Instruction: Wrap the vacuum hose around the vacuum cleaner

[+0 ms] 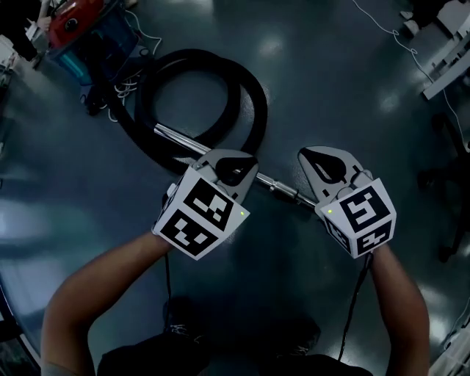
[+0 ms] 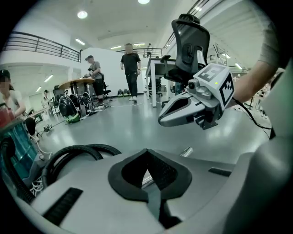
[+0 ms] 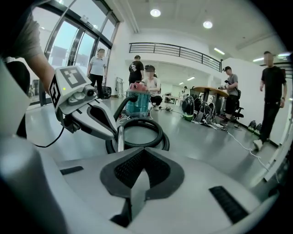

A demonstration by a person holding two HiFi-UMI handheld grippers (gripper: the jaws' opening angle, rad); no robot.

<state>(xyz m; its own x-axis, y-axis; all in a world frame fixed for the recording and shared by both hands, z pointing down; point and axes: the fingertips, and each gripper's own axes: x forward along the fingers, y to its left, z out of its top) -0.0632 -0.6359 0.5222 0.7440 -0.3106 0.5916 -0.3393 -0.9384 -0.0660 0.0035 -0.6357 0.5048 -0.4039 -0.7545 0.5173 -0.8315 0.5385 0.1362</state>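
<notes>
Vacuum hose [image 1: 192,59] lies coiled on the floor at eleven o'clock from the grippers, black and ribbed, and its chrome wand [image 1: 180,138] slants out toward four o'clock beneath both. The red-and-teal vacuum cleaner [image 1: 77,33] sits farther off at ten o'clock, with white cords [image 1: 125,92] beside it. The glossy grey floor [image 1: 330,81] lies open from twelve to three. On the left gripper [image 1: 242,165] and the right gripper [image 1: 316,160] alike, the jaws are together. Chrome glints through the left one's padded notch, and I can't tell if it touches. Only the gripper views show bystanders [image 3: 274,91] and an office chair [image 2: 190,41].

You stand on a glossy grey floor [image 1: 330,88]; tall windows [image 3: 68,41], a railed balcony [image 3: 174,48] and ceiling lights [image 3: 155,13] surround you.
</notes>
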